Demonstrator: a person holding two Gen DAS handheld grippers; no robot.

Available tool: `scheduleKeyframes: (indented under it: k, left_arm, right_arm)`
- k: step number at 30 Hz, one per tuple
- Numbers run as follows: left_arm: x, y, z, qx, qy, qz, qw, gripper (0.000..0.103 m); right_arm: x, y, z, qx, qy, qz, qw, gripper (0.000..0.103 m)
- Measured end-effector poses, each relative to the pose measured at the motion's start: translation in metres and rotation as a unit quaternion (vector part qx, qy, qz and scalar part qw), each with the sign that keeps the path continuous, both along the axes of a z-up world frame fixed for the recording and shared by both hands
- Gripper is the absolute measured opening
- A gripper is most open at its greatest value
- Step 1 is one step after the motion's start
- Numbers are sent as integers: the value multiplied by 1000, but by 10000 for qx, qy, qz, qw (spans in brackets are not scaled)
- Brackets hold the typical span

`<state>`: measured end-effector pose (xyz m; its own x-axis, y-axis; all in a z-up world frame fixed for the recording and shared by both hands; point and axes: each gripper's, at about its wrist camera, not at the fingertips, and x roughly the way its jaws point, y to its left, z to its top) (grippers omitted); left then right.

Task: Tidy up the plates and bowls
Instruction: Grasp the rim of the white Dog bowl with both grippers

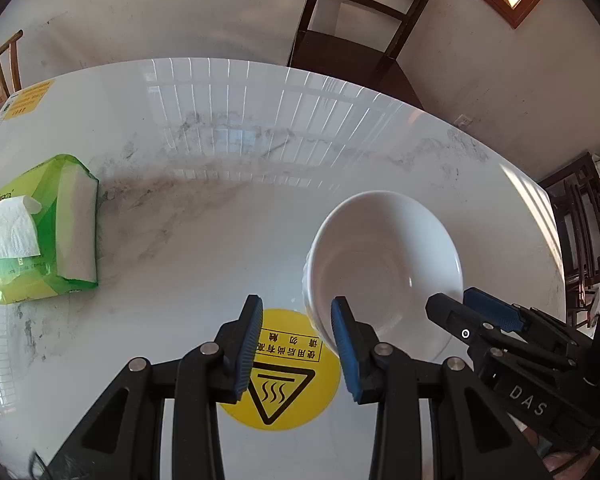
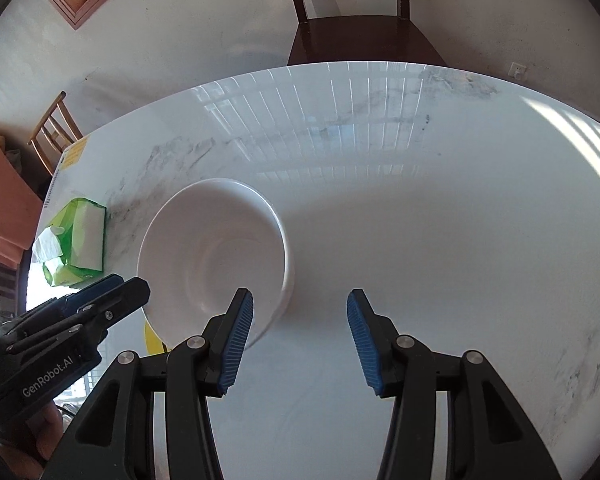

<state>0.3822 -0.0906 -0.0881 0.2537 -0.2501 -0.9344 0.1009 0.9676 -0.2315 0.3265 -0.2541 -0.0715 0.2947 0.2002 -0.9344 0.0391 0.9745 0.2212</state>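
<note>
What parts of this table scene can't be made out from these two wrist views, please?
- Bowl: near rim hidden by the left gripper in the left view.
- Yellow sticker: partly covered by fingers and bowl.
- Tissue pack print: too small in the right view.
- Plates: none in view.

Table [image 2: 440, 208]: to your right of the bowl [image 2: 216, 248] the marble top lies bare out to the far and right edges.
Bowl: 1 white bowl stands just ahead of both grippers, blocking a straight pass between them.
Tissue pack [image 1: 40, 232]: it sits at your left edge, well apart from the bowl; bare table lies between.
Yellow sticker [image 1: 284, 372]: flat on the top, no obstacle.
Dark chair [image 2: 352, 12]: it stands beyond the far edge.
</note>
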Motion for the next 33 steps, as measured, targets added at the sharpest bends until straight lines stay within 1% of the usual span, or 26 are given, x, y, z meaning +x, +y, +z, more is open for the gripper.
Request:
scheduleKeyframes:
  k: [2,4,8,10,11,12,14,23,33]
  left_arm:
    - [0,-2,-6,34,-22,17,10000,36]
    - [-1,-5,-10,56,-54,-30,10000,36]
    - [-1,-7,-14,28,-83,-76,9999,35]
    - [-4,-7,-12,-89,-138,-160,9997,22]
    - [-5,-9,-11,-134,-135,-208,9996,18]
    - [-6,-11,-10,-103,-132,-217,9996,16]
    - [-9,-12,-9,1,-155,-206,9997,15]
    - [-24,-13,-9,-5,10,-253,9997,15]
    - [-52,-12,18,17,-82,-323,9994,15]
  right_arm:
    - [3,5,-5,-17,24,92,10000,44]
    - [4,7,-8,4,38,97,9999,37]
    - [5,7,-15,106,110,23,9999,29]
    - [5,5,-18,194,139,-33,9997,24]
    - [4,4,-19,239,126,-62,9996,23]
    - [4,5,-19,255,121,-72,9996,22]
    - [1,8,-17,224,104,-62,9997,19]
    - [-12,11,-12,216,185,-71,9996,18]
    - [-37,9,11,205,66,-15,9998,18]
